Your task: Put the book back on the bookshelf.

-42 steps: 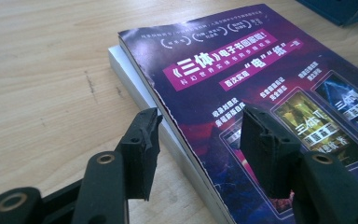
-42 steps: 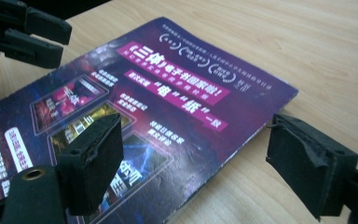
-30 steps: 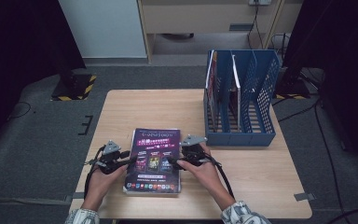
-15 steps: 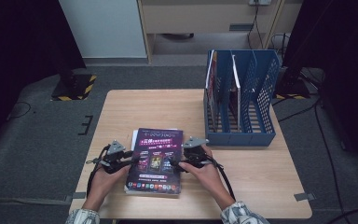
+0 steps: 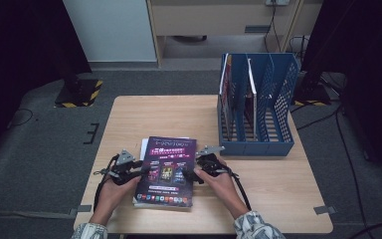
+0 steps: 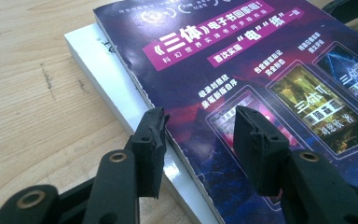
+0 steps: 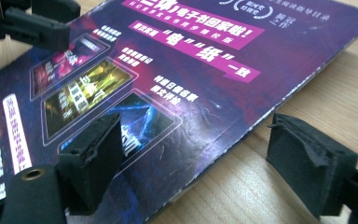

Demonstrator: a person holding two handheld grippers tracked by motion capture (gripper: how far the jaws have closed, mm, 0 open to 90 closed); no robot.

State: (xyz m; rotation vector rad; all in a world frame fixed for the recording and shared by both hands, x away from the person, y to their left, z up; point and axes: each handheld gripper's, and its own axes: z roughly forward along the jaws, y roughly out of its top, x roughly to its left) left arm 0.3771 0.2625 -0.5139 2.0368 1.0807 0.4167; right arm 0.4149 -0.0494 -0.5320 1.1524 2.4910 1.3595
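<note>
The glossy purple-covered book [image 5: 166, 170] has sunk back flat onto the white book [image 6: 106, 83] at the wooden table's [image 5: 144, 114] near edge, both grippers, left [image 5: 138, 168] and right [image 5: 195, 173], straddling its side edges with jaws unclenched, the right's just narrowing slightly, so lifting it toward the blue slotted file rack [image 5: 258, 107] apparently remains undone.

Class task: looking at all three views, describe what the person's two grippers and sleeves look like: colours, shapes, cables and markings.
Each gripper, left gripper and right gripper, is black with a grey three-cornered plate on top and black cables trailing toward the person. Up close, the jaws are black, blocky, rough-edged foam-like pads on black arms with brass-coloured rivets. The sleeves have a pale, leafy grey-green pattern.
</note>
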